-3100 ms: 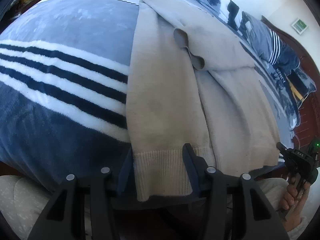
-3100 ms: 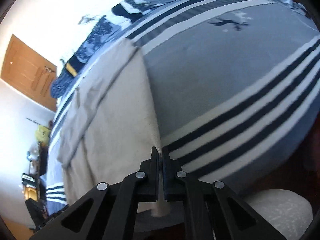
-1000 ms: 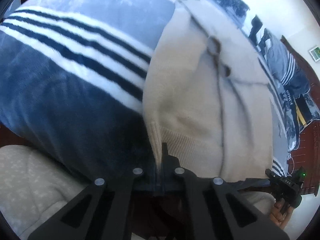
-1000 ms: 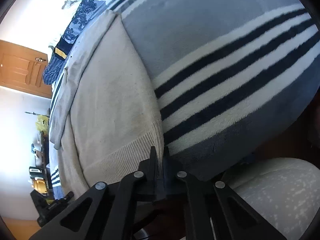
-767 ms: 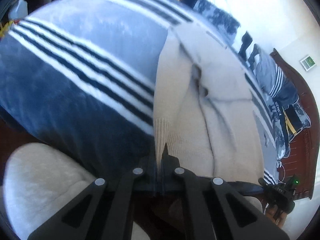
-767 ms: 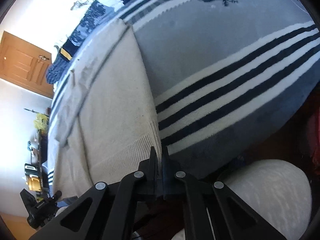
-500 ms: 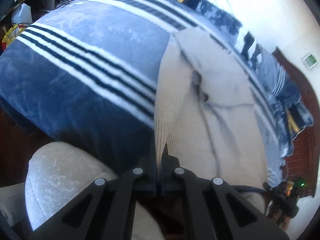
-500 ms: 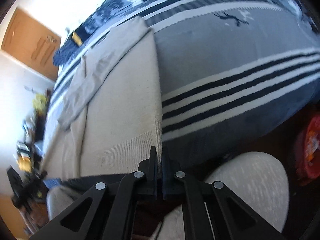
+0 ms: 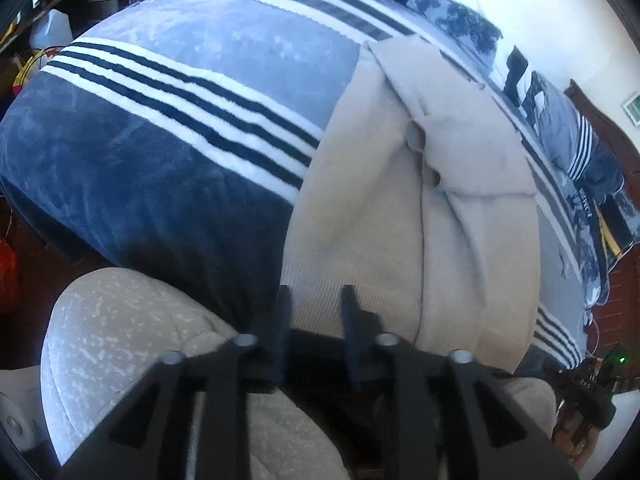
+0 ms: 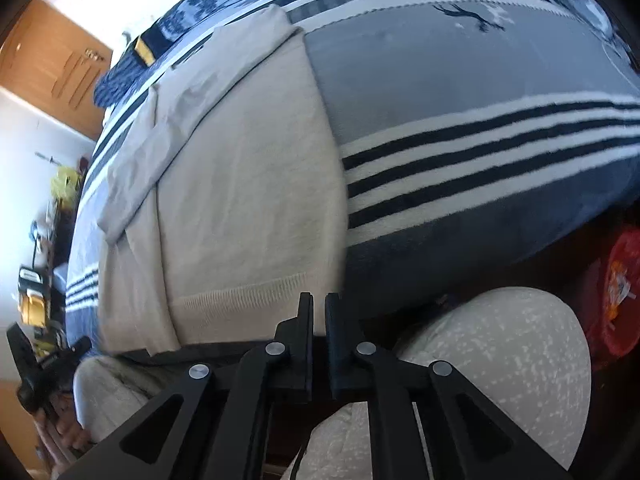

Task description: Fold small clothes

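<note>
A beige knit sweater [image 9: 404, 216] lies lengthwise on a blue striped blanket [image 9: 192, 92], sleeves folded in over its body, ribbed hem nearest me. My left gripper [image 9: 316, 300] is open at the hem's left corner, fingers apart with the rib behind them, holding nothing. In the right wrist view the sweater [image 10: 248, 200] lies left of centre. My right gripper [image 10: 318, 304] stands at the hem's right corner with its jaws a narrow slit apart and no cloth between them.
The blanket [image 10: 480, 92] hangs over the bed's near edge. My pale speckled trouser knees [image 9: 132, 344] [image 10: 492, 364] sit just below the grippers. A wooden door [image 10: 48, 68] is at far left, clutter [image 9: 44, 40] beside the bed, a red object [image 10: 620, 292] at right.
Both grippers were shut on the hem corners and pulled back toward me. Now the left has opened and let go, and the right has parted slightly and released the hem.
</note>
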`<state>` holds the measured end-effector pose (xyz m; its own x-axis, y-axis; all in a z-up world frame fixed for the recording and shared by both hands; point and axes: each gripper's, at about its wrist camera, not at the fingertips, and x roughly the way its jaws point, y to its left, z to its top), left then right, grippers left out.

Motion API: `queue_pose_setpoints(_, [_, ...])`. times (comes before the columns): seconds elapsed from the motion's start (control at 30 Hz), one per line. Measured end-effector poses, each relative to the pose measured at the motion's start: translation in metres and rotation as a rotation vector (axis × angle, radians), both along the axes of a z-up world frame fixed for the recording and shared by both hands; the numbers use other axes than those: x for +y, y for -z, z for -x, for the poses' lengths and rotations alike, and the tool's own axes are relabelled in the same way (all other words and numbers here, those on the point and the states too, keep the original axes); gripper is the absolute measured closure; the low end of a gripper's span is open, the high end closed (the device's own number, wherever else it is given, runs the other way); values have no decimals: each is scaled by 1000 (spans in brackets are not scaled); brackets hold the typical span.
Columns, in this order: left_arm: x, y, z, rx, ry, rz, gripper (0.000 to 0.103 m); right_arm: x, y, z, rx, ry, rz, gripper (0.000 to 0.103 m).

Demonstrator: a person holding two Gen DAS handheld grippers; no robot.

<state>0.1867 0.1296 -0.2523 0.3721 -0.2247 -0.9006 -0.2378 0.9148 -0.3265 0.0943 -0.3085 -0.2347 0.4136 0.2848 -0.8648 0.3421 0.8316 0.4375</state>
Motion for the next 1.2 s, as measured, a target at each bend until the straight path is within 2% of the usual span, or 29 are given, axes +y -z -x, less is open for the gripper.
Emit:
queue_pose_setpoints(0.1, [-6, -5, -4, -13, 17, -14, 71, -4, 5, 2, -6, 19, -53, 69])
queue_pose_setpoints(0.13, [-9, -5, -6, -15, 26, -21, 68, -4, 6, 2, -14, 21, -67, 67])
queue_pose_setpoints(0.33, [-33, -2, -17, -29, 90, -60, 59, 10, 6, -11, -41, -25, -42, 64])
queue_pose_setpoints(0.47, [-41, 15, -23, -9, 126, -90, 58, 14, 13, -23, -50, -47, -16, 63])
queue_pose_setpoints(0.67, [-30, 40, -27, 50, 79, -59, 58, 9, 34, -20, -27, -23, -51, 58])
queue_pose_setpoints(0.77, [-29, 40, -27, 38, 75, -50, 58, 3, 35, -18, -33, -6, -71, 57])
queue_pose_setpoints(0.9, [-35, 36, -24, 11, 103, -76, 58, 2, 39, -18, -27, 1, -85, 57])
queue_pose_setpoints(1.07, [-44, 26, -18, -40, 133, -77, 57, 3, 31, -16, -65, -6, -71, 57])
queue_pose_setpoints(1.2, [-50, 19, -15, -67, 148, -85, 51, 4, 20, -12, -117, -3, -65, 50])
